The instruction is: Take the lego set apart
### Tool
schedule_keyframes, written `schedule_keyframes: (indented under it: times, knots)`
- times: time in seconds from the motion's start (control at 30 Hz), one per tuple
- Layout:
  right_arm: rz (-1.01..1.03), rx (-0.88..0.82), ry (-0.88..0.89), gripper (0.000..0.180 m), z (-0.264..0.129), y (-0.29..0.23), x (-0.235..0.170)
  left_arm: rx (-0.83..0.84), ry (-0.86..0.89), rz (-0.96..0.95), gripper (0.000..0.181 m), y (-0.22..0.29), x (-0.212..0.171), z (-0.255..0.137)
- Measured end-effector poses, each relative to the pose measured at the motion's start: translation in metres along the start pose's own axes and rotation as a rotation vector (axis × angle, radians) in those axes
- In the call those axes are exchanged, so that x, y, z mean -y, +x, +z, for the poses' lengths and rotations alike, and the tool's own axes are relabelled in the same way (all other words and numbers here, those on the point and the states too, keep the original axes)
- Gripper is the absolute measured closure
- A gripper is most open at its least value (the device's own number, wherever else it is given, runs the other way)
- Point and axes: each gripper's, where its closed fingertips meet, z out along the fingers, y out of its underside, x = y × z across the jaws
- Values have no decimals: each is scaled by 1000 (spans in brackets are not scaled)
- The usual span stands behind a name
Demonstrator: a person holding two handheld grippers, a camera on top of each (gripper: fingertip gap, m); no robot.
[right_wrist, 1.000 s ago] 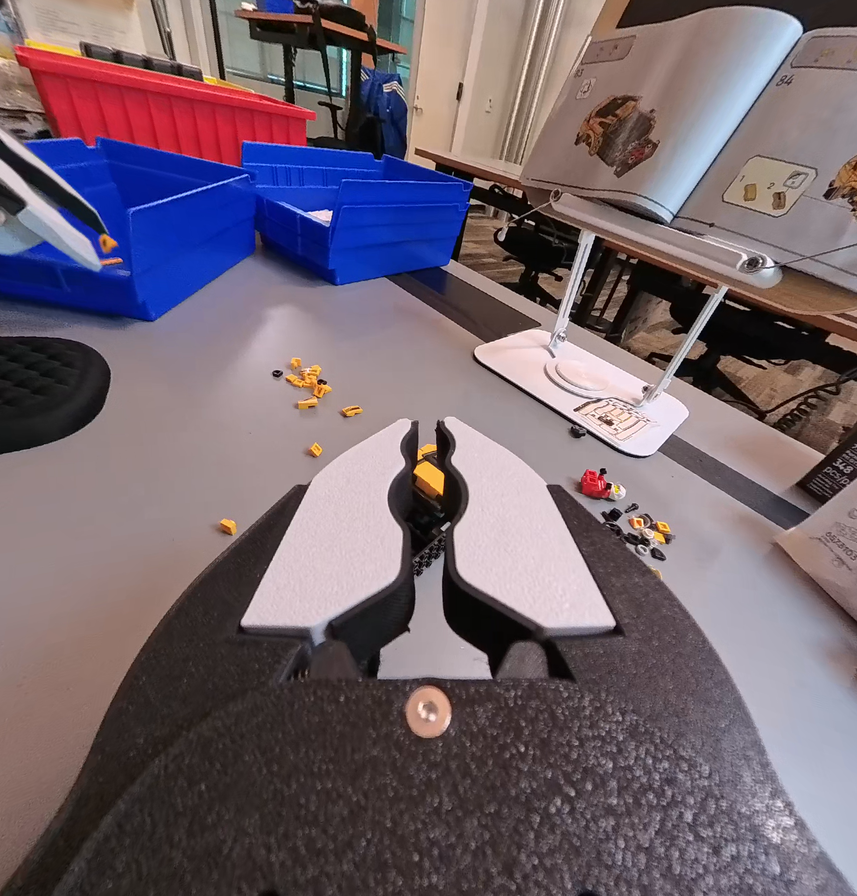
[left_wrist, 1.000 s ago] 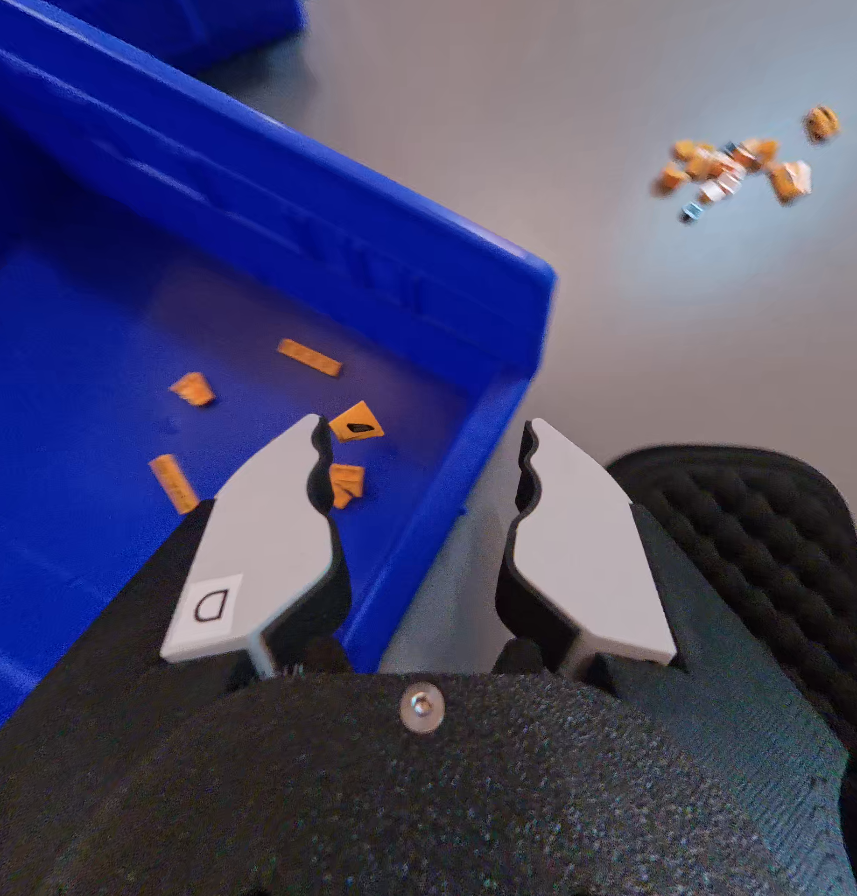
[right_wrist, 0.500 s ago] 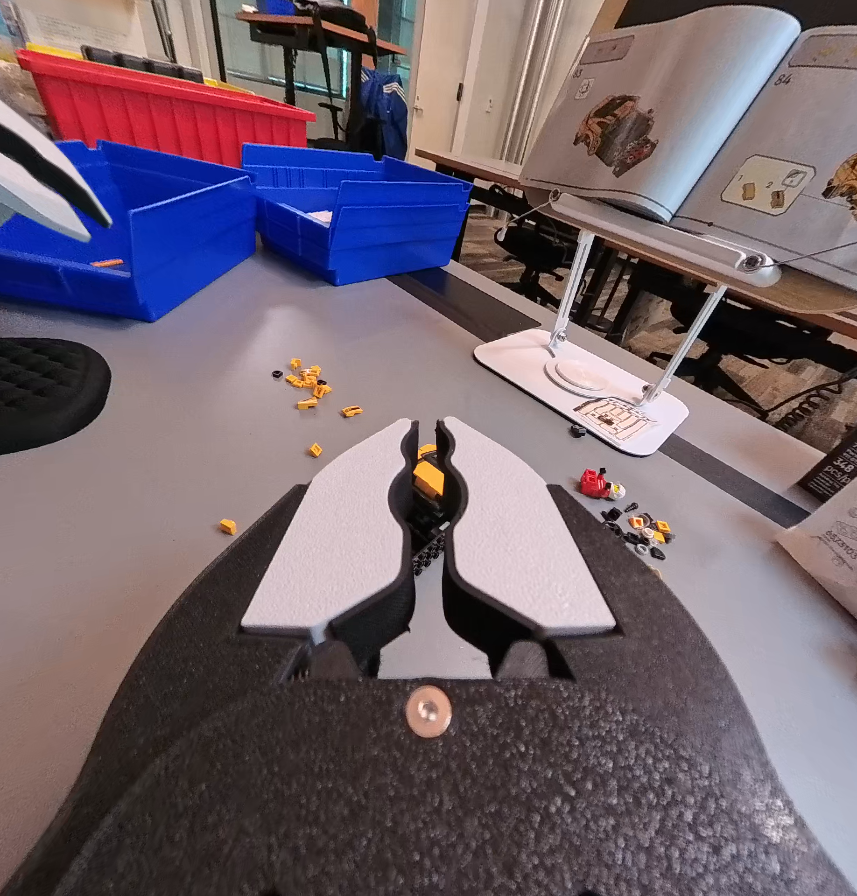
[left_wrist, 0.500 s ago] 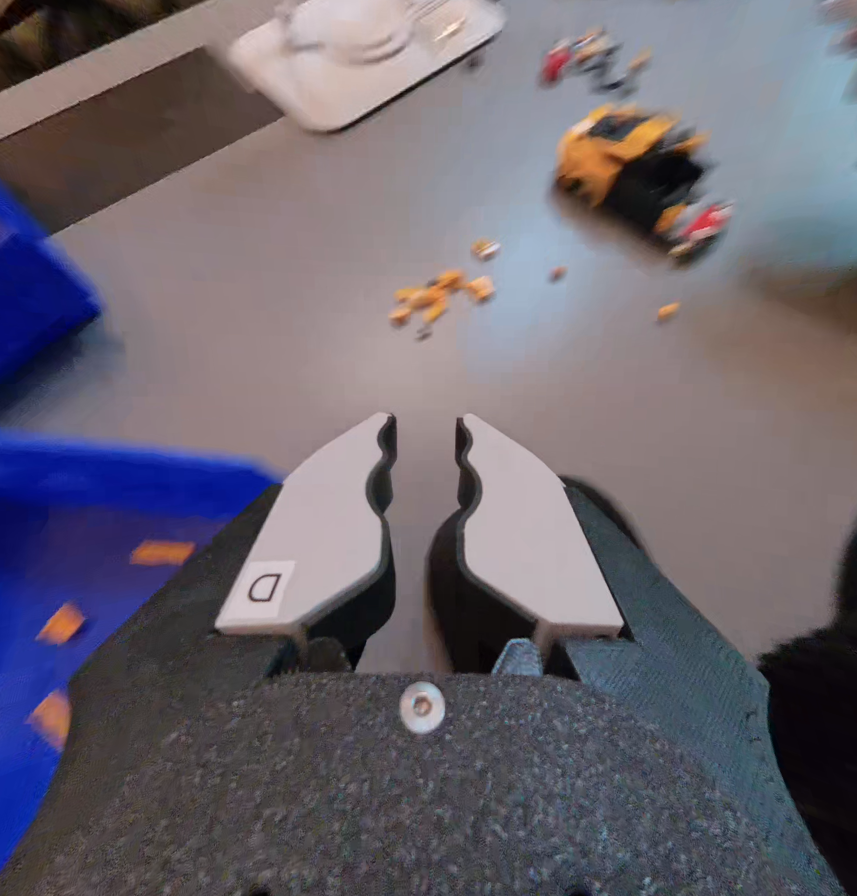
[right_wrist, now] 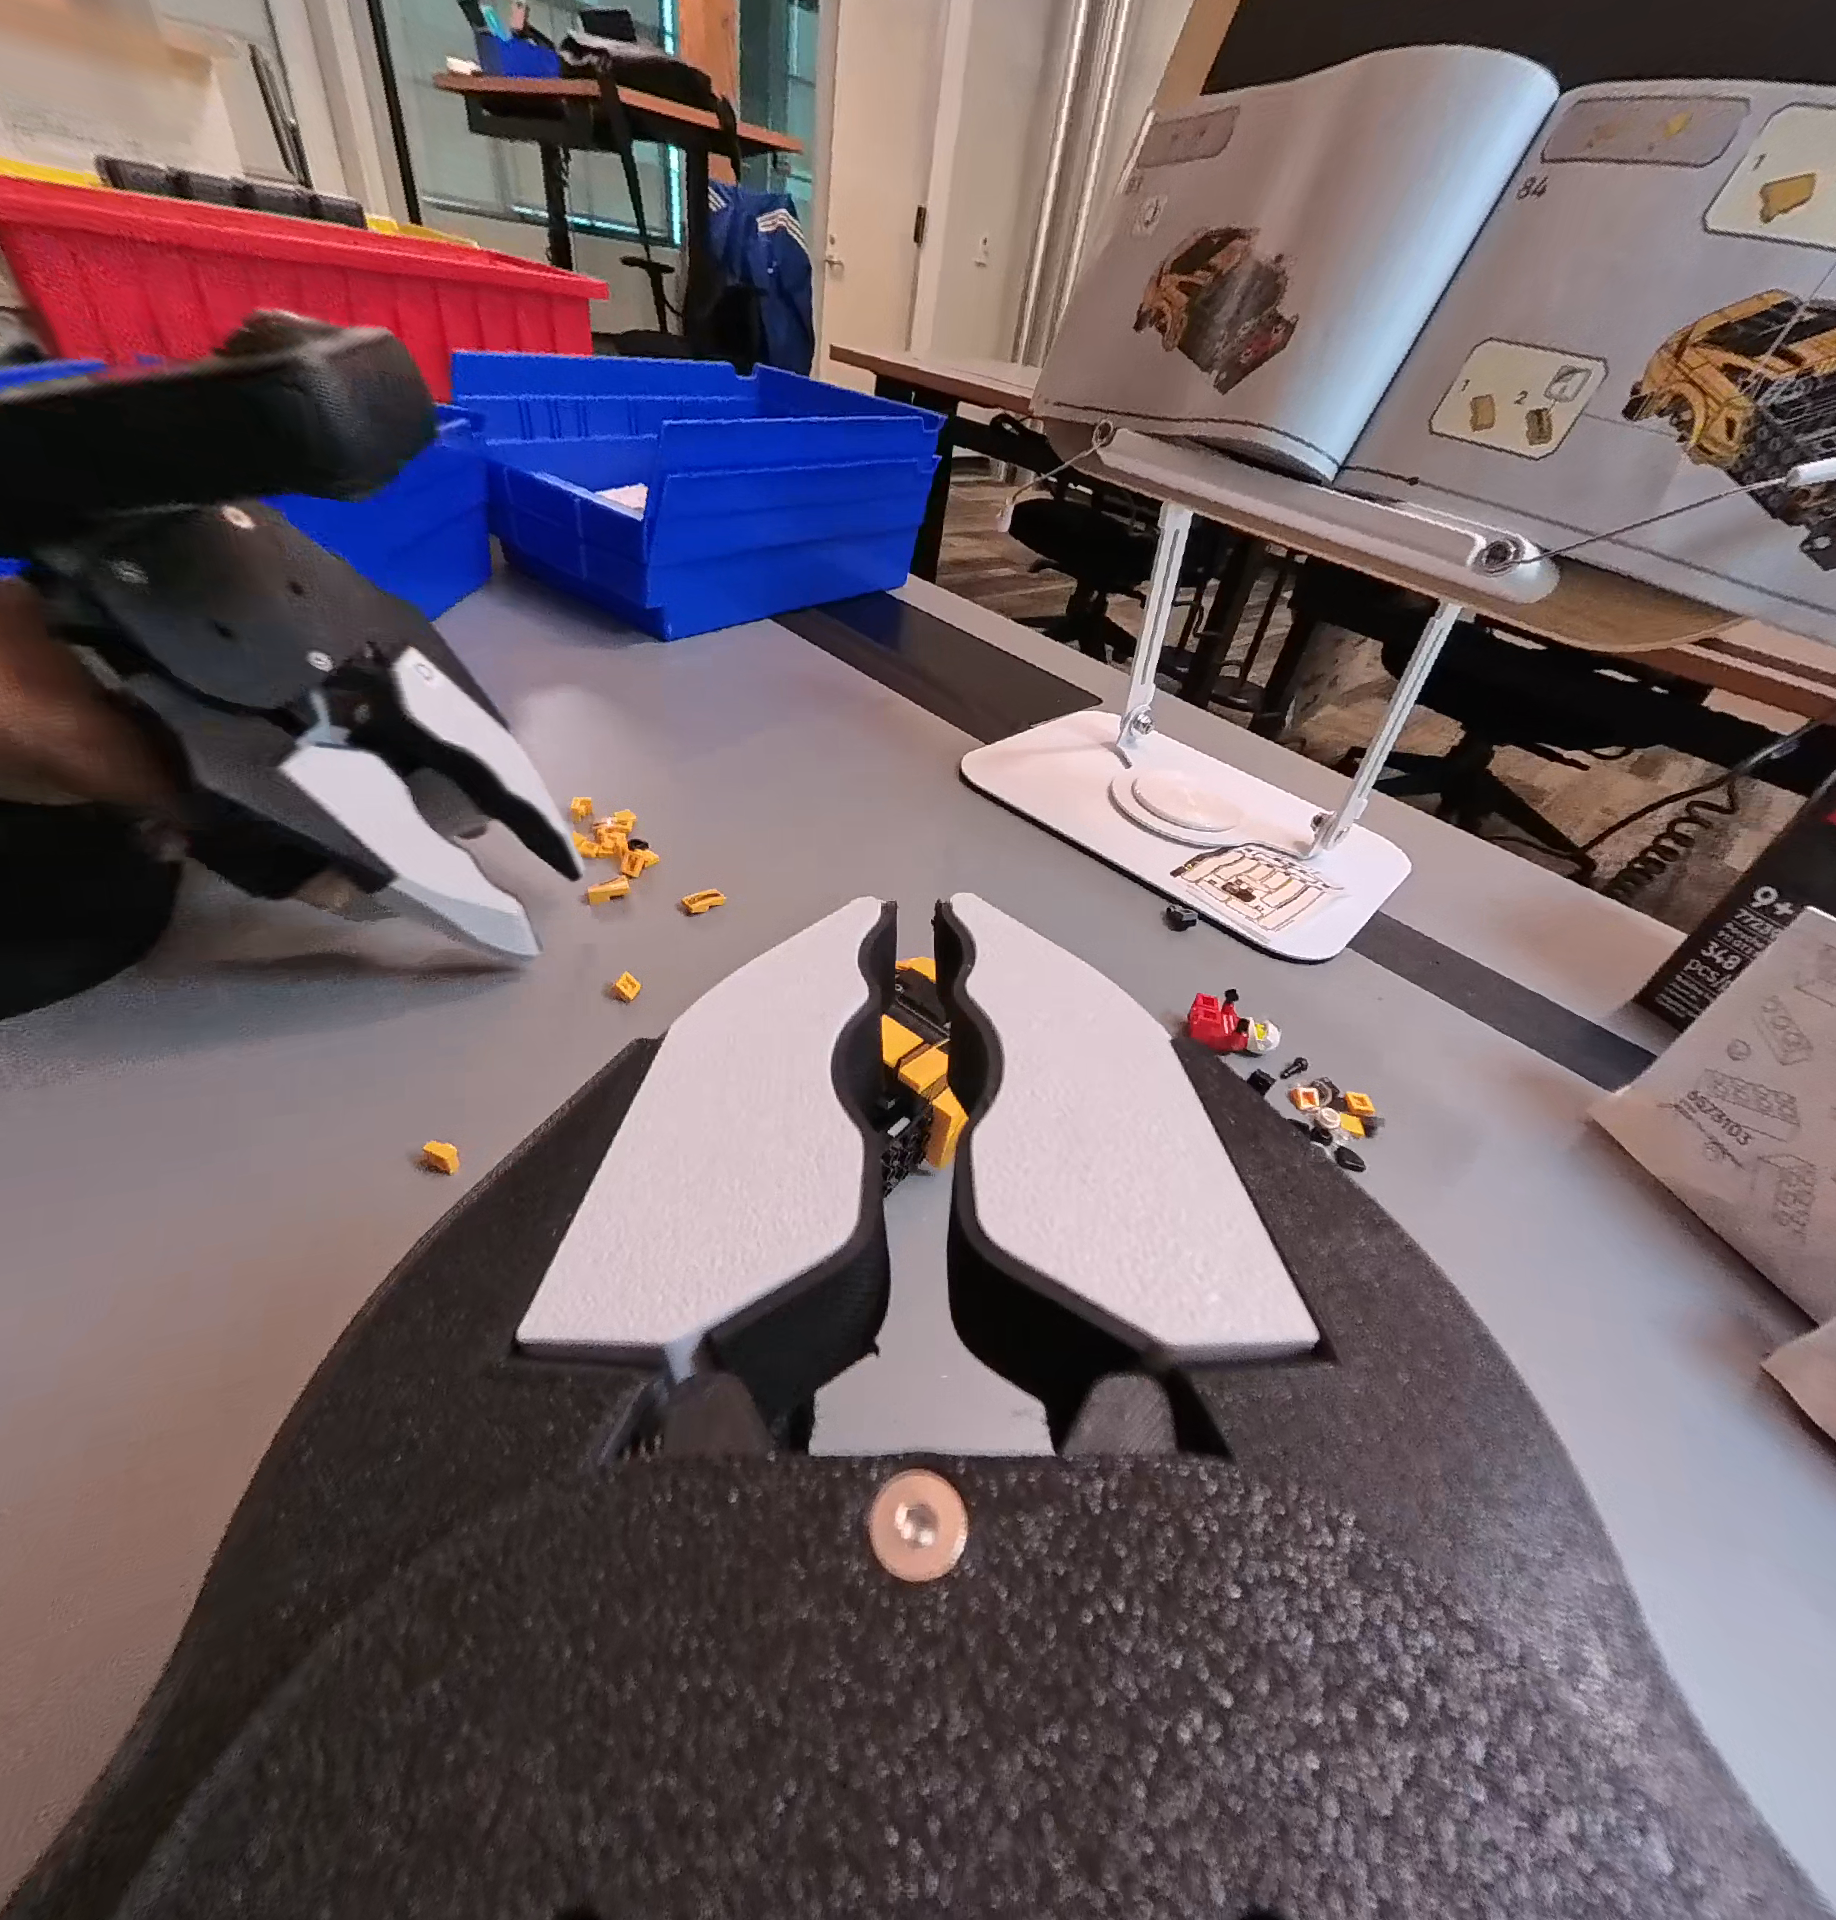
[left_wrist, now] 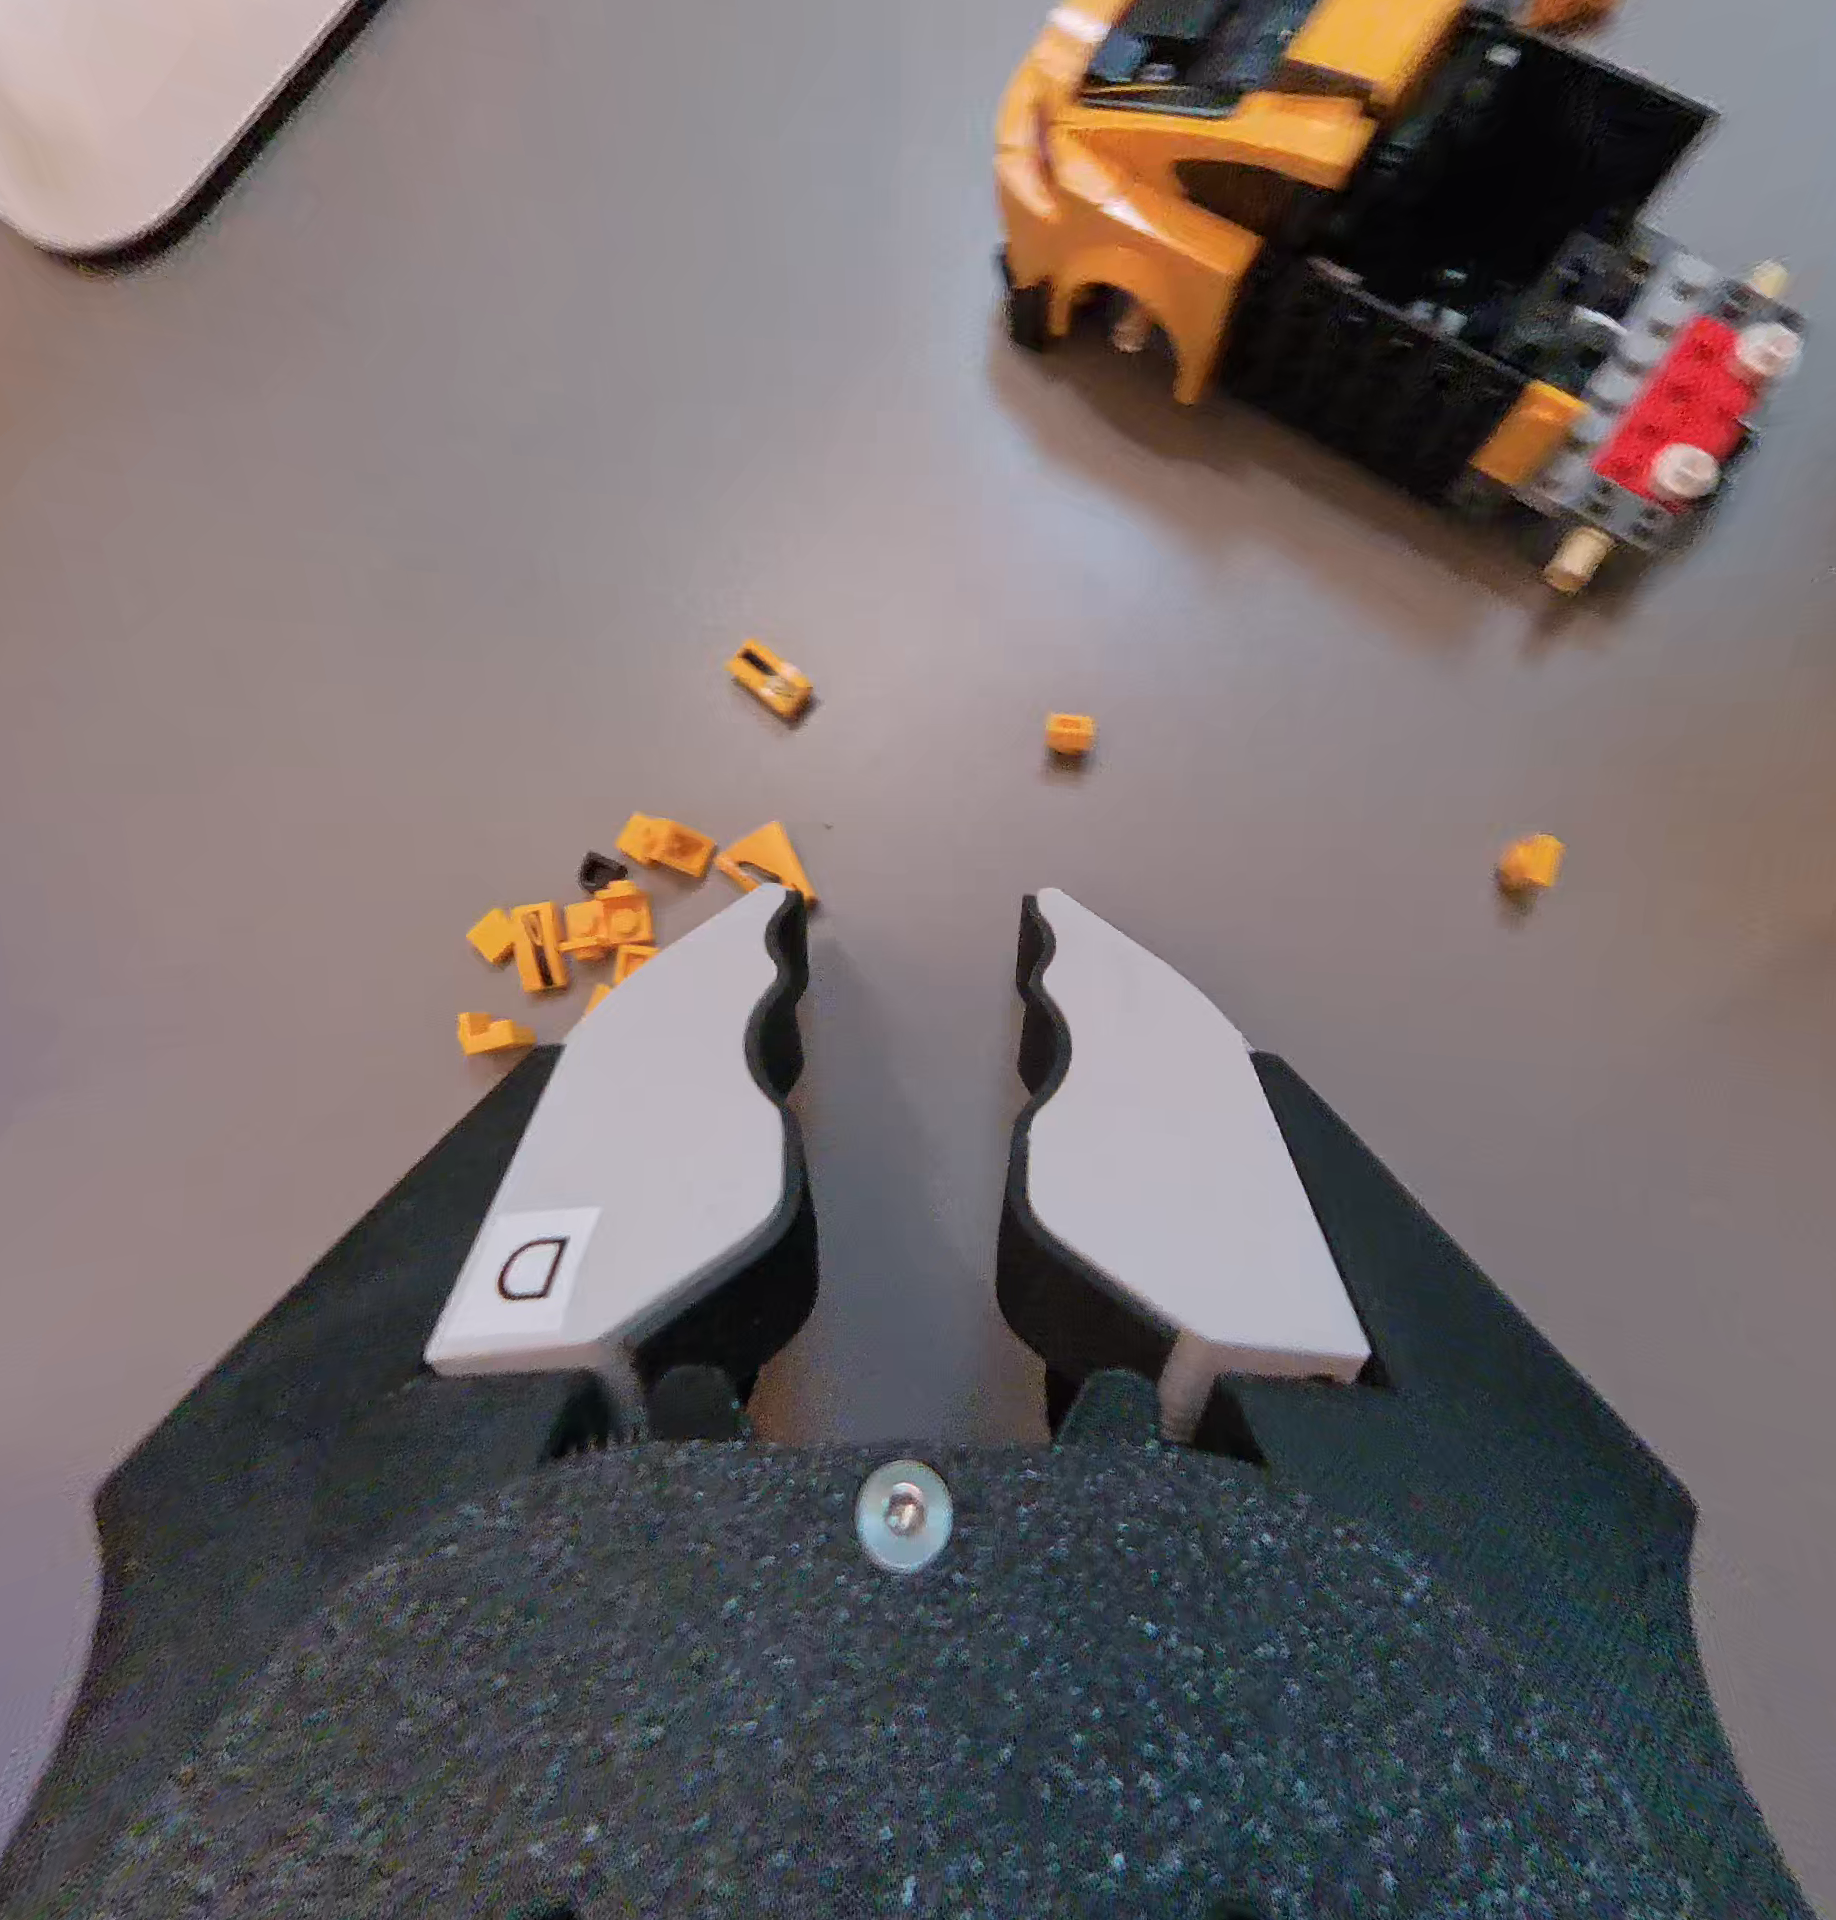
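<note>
Orange loose bricks [left_wrist: 581, 925] now under left gripper [left_wrist: 914, 914], back from blue bin [right_wrist: 706, 499], jaws apart, empty. Right gripper [right_wrist: 914, 914] still clamps lego car [right_wrist: 919, 1070]. Next pull likely.

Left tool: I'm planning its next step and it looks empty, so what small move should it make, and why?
Probably lower the left tool onto the orange pieces beside its tip and close on one. Its jaws are open and empty, while the right tool is shut on the lego car.

The left gripper [left_wrist: 914, 914] is no longer over the blue bin; it now hangs open-jawed above the table, the loose orange pieces [left_wrist: 581, 925] just beside its left finger.
</note>
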Motion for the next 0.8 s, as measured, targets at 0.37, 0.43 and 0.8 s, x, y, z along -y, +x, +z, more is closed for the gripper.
schedule_keyframes:
  times: [0.37,0.43,0.8]
  knots:
    - [6,6,-3,174,1,0,-1,63,70,-39,175,-23,11,-15]
    - [4,1,-2,174,0,1,-1,134,175,-56,175,-32,24,-57]
    - [9,12,-9,174,3,-2,-3,586,73,-442,161,-153,-103,-206]
